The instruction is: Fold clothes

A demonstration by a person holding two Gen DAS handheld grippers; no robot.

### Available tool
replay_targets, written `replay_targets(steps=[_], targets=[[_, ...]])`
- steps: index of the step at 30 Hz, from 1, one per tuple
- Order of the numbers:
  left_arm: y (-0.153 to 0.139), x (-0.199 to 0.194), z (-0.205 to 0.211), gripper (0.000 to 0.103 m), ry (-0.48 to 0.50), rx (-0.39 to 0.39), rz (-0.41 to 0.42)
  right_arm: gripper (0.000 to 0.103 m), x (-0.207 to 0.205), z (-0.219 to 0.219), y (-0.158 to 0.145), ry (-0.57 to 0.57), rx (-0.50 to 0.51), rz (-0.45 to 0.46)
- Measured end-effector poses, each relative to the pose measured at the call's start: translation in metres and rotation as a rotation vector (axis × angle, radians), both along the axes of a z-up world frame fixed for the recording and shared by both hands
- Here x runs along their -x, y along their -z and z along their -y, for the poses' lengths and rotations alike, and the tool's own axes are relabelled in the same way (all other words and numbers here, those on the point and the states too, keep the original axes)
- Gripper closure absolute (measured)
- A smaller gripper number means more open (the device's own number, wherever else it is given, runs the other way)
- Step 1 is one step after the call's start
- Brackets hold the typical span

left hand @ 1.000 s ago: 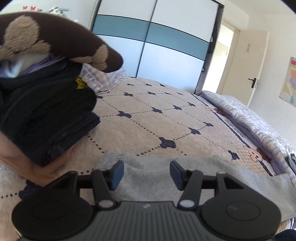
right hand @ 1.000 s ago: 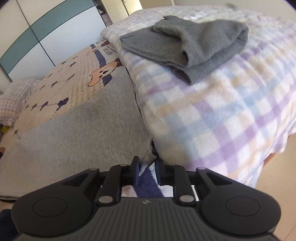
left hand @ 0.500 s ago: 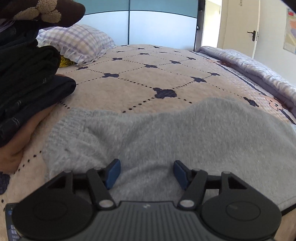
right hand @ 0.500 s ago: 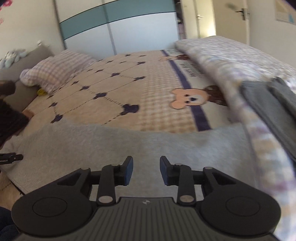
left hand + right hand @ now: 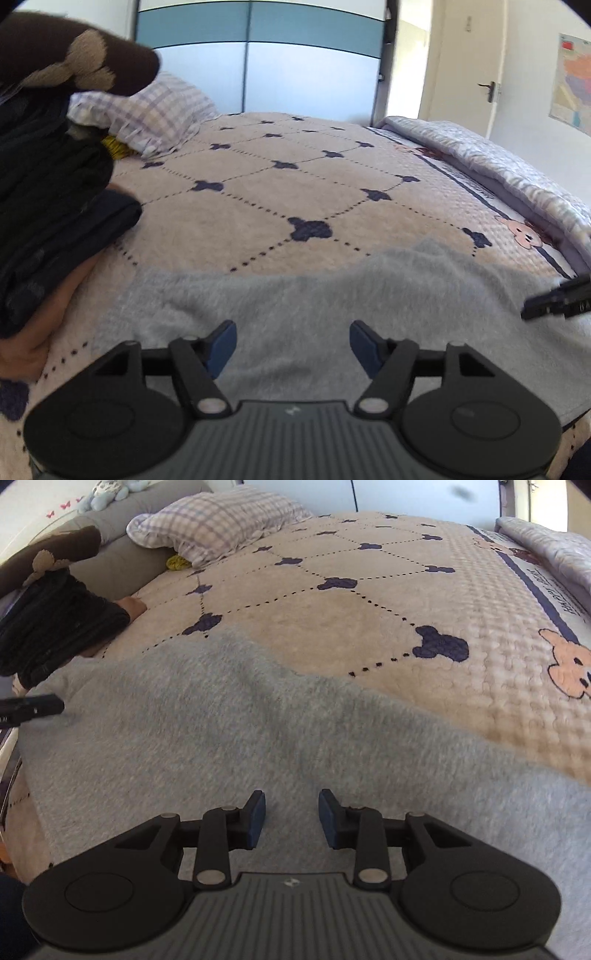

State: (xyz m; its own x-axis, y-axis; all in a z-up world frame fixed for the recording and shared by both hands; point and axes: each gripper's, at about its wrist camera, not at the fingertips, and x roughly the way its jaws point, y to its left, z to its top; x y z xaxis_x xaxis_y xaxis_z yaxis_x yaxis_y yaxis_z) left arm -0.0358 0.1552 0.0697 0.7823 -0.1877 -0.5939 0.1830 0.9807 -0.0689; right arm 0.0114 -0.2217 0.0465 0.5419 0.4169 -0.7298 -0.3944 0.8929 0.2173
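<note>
One grey fleece garment (image 5: 229, 716) lies spread flat across the near part of the bed, its far edge uneven against the quilted bedspread (image 5: 369, 602); judged from this lay, it has been flattened so that a first fold can be taken, and no fold is yet made. Two grippers hover low over the near part of the garment. Left gripper (image 5: 291, 343): fingers spread wide, holding nothing. Right gripper (image 5: 291, 818): fingers parted, less widely, also empty. Each shows in the other's view at the frame edge, so the pair stand well apart along the garment, presumably to lift one edge evenly. One stack of dark folded clothes (image 5: 55, 206) sits at the left, likely finished work, with one brown bear-patterned piece (image 5: 74, 62) on top. One checked pillow (image 5: 218, 520) lies beyond. One rolled checked blanket (image 5: 491, 162) borders the right side
</note>
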Motion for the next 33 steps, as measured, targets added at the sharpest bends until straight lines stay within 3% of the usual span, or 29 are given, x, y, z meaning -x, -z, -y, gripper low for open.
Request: replay_targets(steps=[2, 5, 7, 11, 15, 20, 24, 33], targets=[[0.016, -0.013, 0.012, 0.028, 0.002, -0.002, -0.043, 0.067, -0.015, 0.011, -0.021, -0.005, -0.075, 0.049], [0.039, -0.026, 0.025, 0.028, -0.008, -0.007, -0.083, 0.06, -0.062, 0.02, -0.032, -0.024, -0.254, 0.035], [0.045, -0.022, 0.029, 0.027, 0.0, -0.034, -0.056, 0.06, -0.097, 0.016, -0.019, -0.057, -0.319, -0.04], [0.044, -0.023, 0.023, 0.027, 0.008, -0.009, -0.075, 0.058, -0.139, -0.009, 0.014, -0.138, -0.324, -0.169], [0.044, -0.023, 0.025, 0.027, 0.004, -0.02, -0.08, 0.055, -0.117, -0.027, 0.006, -0.309, -0.362, -0.119], [0.046, -0.021, 0.026, 0.026, -0.002, -0.022, -0.068, 0.054, -0.069, -0.041, -0.006, -0.462, -0.26, -0.08], [0.045, -0.022, 0.025, 0.026, 0.001, -0.017, -0.072, 0.054, -0.033, -0.045, -0.017, -0.491, -0.175, 0.006], [0.046, -0.021, 0.026, 0.026, 0.004, -0.019, -0.065, 0.055, -0.024, -0.044, -0.002, -0.464, -0.148, -0.073]])
